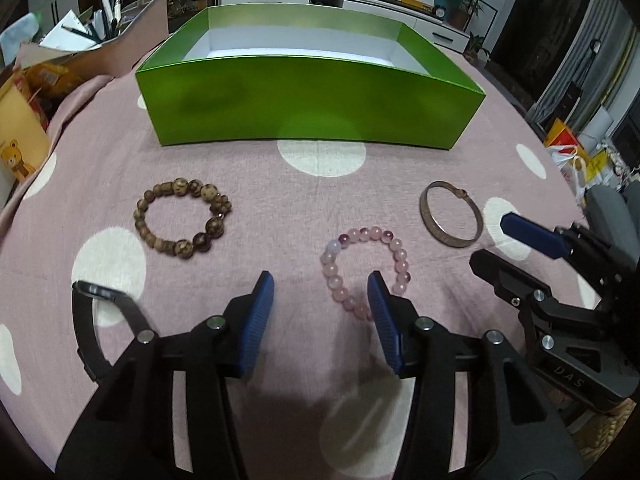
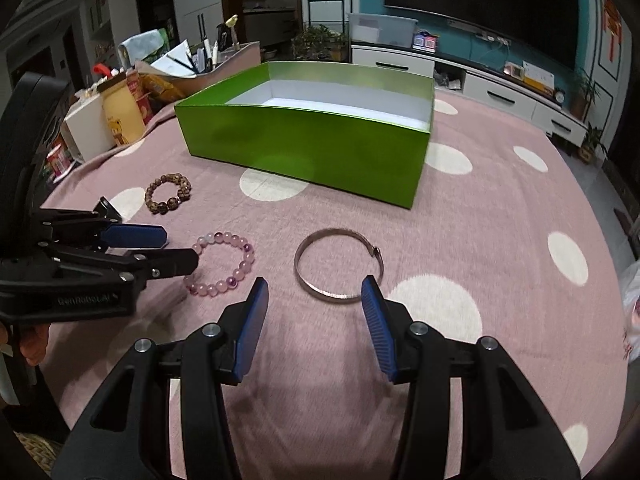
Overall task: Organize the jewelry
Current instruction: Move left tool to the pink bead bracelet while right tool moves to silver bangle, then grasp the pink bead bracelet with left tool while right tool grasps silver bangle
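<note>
Just ahead of my left gripper [image 1: 320, 284], jaws apart, lies the pink bracelet [image 1: 366, 268]. My right gripper [image 2: 314, 290], also apart and empty, nears the bangle [image 2: 338, 264]. Next I must straddle each band, then close.

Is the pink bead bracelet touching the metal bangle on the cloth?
Apart. The right wrist view shows bare pink cloth between the pink bead bracelet and the metal bangle; the left wrist view shows the same gap.

1. The tablecloth [image 1: 224, 184] is dusty pink with white dots.
2. The box [image 1: 312, 104] is bright green outside, white inside.
3. The bead bracelet [image 1: 182, 216] is speckled brown.
4. The second bracelet [image 1: 366, 268] has pale pink beads.
5. The bangle [image 1: 450, 214] is dull metal grey.
6. The pads [image 2: 252, 330] are blue.
</note>
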A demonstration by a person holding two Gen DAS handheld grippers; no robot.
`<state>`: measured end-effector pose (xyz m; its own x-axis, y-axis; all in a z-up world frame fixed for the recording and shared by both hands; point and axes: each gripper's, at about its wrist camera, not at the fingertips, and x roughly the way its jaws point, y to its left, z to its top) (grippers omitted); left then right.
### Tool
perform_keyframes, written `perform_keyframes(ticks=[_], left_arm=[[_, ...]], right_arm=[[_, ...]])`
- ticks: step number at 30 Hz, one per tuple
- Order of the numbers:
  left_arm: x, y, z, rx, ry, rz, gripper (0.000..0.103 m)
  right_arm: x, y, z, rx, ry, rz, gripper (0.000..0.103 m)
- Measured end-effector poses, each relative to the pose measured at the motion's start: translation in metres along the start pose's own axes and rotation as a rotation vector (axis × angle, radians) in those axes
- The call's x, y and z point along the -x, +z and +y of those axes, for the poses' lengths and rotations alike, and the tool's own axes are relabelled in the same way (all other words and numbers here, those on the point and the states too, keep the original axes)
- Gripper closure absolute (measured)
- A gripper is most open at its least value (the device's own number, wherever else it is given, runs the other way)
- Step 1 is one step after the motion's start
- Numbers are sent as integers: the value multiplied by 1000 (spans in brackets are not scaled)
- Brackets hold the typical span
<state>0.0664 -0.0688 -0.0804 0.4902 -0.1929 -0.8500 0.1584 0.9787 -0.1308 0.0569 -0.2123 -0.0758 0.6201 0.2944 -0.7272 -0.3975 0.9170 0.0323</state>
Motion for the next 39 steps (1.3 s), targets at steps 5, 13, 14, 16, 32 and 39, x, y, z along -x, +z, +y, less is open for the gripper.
perform_keyframes(ticks=[5,13,14,16,32,39], left_arm=[[-7,2,-6,-35,42,-3,58],[-10,4,-12,-71,77,-11,65],[-10,5,-12,-78,83,-12,66],[-11,4,-14,-84,87,-13,66],[-11,2,-20,-111,67,-26,87],[-11,1,-20,-109,60,-29,92]], right_arm=[[-11,6,4,53,-5,19,57],[-26,7,7,80,-10,55,62],[-27,6,7,82,-12,59,63],[-29,5,7,80,-17,66,64],[-33,7,7,71,25,77,89],[-32,7,10,65,36,76,95]])
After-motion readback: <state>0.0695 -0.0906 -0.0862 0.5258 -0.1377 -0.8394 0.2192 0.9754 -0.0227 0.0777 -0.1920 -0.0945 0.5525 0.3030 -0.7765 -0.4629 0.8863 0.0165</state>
